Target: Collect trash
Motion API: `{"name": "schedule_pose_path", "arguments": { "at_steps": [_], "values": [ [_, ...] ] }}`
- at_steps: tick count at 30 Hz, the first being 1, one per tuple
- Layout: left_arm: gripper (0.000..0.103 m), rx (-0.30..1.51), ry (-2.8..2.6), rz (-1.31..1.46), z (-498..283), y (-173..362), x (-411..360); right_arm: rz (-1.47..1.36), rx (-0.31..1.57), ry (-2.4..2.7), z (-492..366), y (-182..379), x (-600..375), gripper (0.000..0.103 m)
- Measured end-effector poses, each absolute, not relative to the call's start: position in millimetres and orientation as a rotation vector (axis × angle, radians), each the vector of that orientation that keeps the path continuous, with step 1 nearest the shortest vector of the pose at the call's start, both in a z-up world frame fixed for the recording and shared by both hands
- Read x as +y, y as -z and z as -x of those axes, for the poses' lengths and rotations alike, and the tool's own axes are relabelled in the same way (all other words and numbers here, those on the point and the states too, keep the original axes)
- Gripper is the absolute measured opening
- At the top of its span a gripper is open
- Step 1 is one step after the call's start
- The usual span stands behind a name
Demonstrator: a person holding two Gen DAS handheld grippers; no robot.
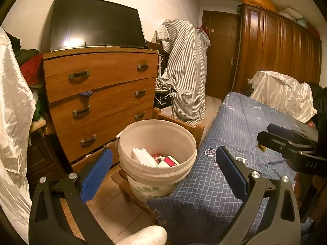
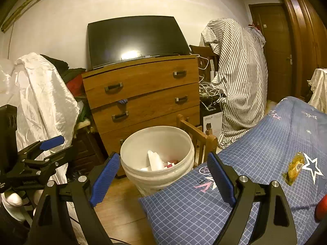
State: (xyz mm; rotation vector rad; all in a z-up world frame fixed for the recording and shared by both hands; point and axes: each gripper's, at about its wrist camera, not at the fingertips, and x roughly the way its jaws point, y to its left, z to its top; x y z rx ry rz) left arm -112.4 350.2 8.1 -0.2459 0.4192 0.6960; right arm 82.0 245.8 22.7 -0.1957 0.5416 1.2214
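**Between pieces: bucket loaded, one wrapper left on the bed**

Both of your tools are empty at this moment. The left tool (image 1: 163,169) stands with its blue pads spread wide, nothing between them, and the white bucket (image 1: 157,155) sits framed in the gap. The right tool (image 2: 163,175) is just as wide open and holds nothing either (it also looks straight over the bucket's rim).

The bucket stands on the wooden floor (image 2: 120,204), between the chest of drawers (image 2: 143,94) and the corner of the bed (image 2: 255,163), with a small wooden chair (image 2: 198,134) just behind it. Inside you already have crumpled white paper (image 1: 143,156) and some red-and-white packaging (image 1: 169,161), so part of the collecting looks done.

What remains in view is a yellowish, crinkled wrapper (image 2: 295,167) lying on the blue checked bedspread, just beside a printed white star, to the right of your right tool and apart from it. I judge that to be the next piece, and the step in hand to be the turn from bucket to bed.

The next move calls for your right tool to swing right and tip down over the wrapper. It lies flat on soft cloth, so bring the pads in low and close on the raised crinkle, or you may pinch the bedspread with it. A red object (image 2: 321,206) shows at the far right edge; what it is I cannot tell.
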Motion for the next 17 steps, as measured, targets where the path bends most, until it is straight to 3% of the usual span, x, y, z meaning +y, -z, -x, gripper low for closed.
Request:
{"name": "schedule_pose_path", "arguments": {
  "at_steps": [17],
  "values": [
    [0.097, 0.461, -0.721, 0.26, 102.3, -0.1, 355.1, 0.191, 0.544, -1.228, -84.2, -18.1, 251.5, 0.09]
  ]
}}
